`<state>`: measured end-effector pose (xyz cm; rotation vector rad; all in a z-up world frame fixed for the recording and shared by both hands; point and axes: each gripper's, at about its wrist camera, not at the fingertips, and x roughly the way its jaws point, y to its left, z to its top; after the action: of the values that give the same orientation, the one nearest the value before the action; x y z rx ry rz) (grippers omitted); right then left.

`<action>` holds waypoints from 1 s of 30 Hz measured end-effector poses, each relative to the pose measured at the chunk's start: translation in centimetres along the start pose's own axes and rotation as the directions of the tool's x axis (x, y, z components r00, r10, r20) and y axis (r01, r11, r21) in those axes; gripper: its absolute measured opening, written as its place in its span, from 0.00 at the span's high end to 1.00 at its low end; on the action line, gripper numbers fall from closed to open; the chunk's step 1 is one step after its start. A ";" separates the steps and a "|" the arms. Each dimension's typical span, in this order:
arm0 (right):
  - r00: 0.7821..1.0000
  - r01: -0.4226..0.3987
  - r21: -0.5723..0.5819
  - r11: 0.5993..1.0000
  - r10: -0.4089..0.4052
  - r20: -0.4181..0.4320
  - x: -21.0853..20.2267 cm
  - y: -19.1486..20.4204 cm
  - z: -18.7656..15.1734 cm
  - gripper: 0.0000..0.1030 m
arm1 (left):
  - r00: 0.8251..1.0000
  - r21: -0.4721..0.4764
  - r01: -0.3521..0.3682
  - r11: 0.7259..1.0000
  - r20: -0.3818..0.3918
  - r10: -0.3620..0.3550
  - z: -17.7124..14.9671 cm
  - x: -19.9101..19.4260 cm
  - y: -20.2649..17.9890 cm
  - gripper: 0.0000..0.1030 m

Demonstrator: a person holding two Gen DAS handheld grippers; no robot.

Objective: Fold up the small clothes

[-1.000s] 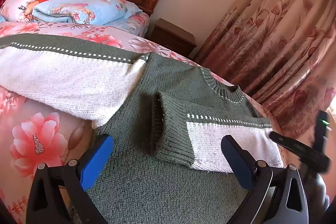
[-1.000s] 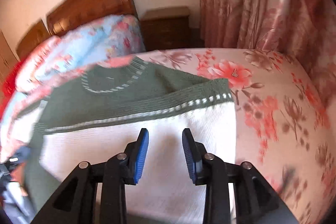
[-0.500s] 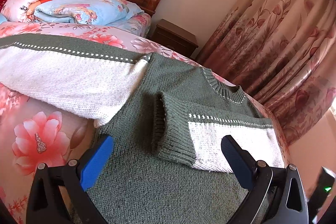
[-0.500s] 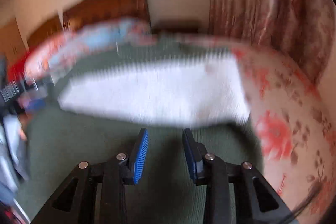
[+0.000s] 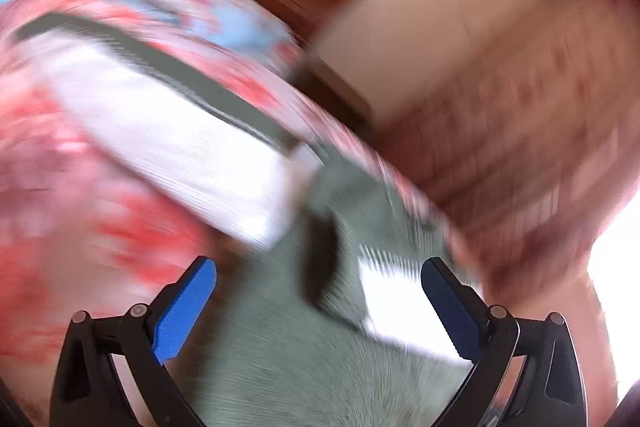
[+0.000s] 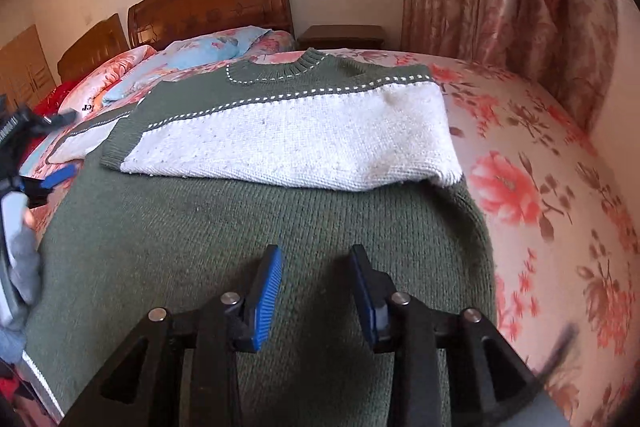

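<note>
The bed (image 6: 560, 155), under a pink floral sheet, carries the green-and-white sweater (image 6: 256, 227) spread flat, 1 sleeve (image 6: 296, 143) folded across its chest. The left gripper (image 5: 318, 291) hangs over the sweater's body, spread wide and empty. The right gripper (image 6: 316, 267) hovers over the hem, parted narrowly, gripping nothing.

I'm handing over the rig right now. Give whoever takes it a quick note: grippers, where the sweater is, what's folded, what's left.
Left gripper: open, empty, view blurred by motion.
Right gripper: open, empty, above the sweater's green body.
Sweater: flat on the floral bed, collar toward the headboard.
Done: right sleeve folded across the chest.
Left: the other sleeve is spread outward; fold it in, then fold the body.
</note>
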<state>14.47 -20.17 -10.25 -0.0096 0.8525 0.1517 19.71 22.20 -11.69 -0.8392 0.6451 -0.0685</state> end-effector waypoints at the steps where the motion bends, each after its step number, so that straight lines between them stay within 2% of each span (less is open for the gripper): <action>1: 1.000 0.003 -0.003 1.000 -0.003 0.000 -0.2 0.1 -0.1 0.66 | 0.999 -0.083 0.005 0.997 0.042 -0.001 1.2 -1.1 2.0 0.00; 2: 1.000 0.006 -0.006 1.000 -0.006 0.000 -0.2 0.2 -0.2 0.66 | 0.997 -0.158 -0.002 0.988 0.080 0.015 2.4 -2.0 4.0 0.00; 3: 1.000 0.010 -0.008 1.000 -0.010 -0.001 -0.1 0.2 -0.1 0.66 | 0.991 -0.234 -0.037 0.971 0.115 0.066 3.9 -3.1 6.4 0.00; 4: 1.000 0.011 -0.009 1.000 -0.011 -0.001 0.0 0.2 0.1 0.66 | 0.982 -0.308 -0.088 0.947 0.131 0.133 5.5 -4.0 9.0 0.00; 5: 1.000 0.011 -0.008 1.000 -0.011 -0.001 0.1 0.3 0.2 0.66 | 0.975 -0.370 -0.107 0.923 0.144 0.171 6.9 -4.7 11.4 0.00; 7: 1.000 0.009 -0.002 1.000 -0.009 0.001 0.1 0.3 0.1 0.66 | 0.965 -0.428 -0.138 0.893 0.144 0.218 9.4 -5.3 14.8 0.00; 9: 1.000 0.006 0.003 1.000 -0.006 0.002 0.1 0.1 0.1 0.66 | 0.961 -0.432 -0.170 0.885 0.126 0.247 11.9 -5.2 16.6 0.00; 12: 1.000 0.003 0.006 1.000 -0.003 0.003 0.2 0.0 0.0 0.66 | 0.964 -0.397 -0.208 0.894 0.069 0.255 14.7 -3.3 17.1 0.00; 15: 1.000 -0.003 0.012 1.000 0.003 0.004 0.1 -0.1 0.0 0.66 | 0.960 -0.393 -0.227 0.891 0.062 0.272 16.2 -1.8 17.3 0.00; 20: 1.000 -0.017 0.024 1.000 0.017 0.007 0.2 -0.3 0.0 0.66 | 0.949 -0.433 -0.235 0.870 0.092 0.301 16.3 -1.6 18.8 0.00; 22: 1.000 -0.022 0.029 0.999 0.022 0.009 0.2 -0.4 0.0 0.66 | 0.951 -0.461 -0.240 0.854 0.063 0.301 16.0 -1.6 19.9 0.00; 23: 1.000 -0.025 0.032 0.999 0.025 0.009 0.2 -0.4 0.0 0.66 | 0.959 -0.482 -0.206 0.852 0.074 0.274 15.7 -1.8 20.4 0.00; 24: 1.000 -0.026 0.033 0.999 0.026 0.010 0.2 -0.4 0.0 0.66 | 0.959 -0.490 -0.191 0.850 0.090 0.267 15.5 -2.2 20.4 0.00; 25: 1.000 -0.027 0.034 0.999 0.027 0.010 0.2 -0.4 0.0 0.66 | 0.958 -0.487 -0.176 0.856 0.115 0.263 15.3 -2.7 20.0 0.00; 27: 1.000 -0.029 0.036 0.999 0.029 0.011 0.2 -0.5 0.0 0.66 | 0.954 -0.443 -0.146 0.884 0.175 0.245 15.1 -3.9 17.9 0.00; 30: 1.000 -0.030 0.037 0.999 0.030 0.011 0.2 -0.5 0.0 0.66 | 0.958 -0.288 -0.088 0.954 0.236 0.160 15.1 -4.9 11.8 0.00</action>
<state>14.64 -20.63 -10.44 0.0383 0.8455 0.1638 21.88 41.83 -10.18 -1.0526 0.4652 0.2478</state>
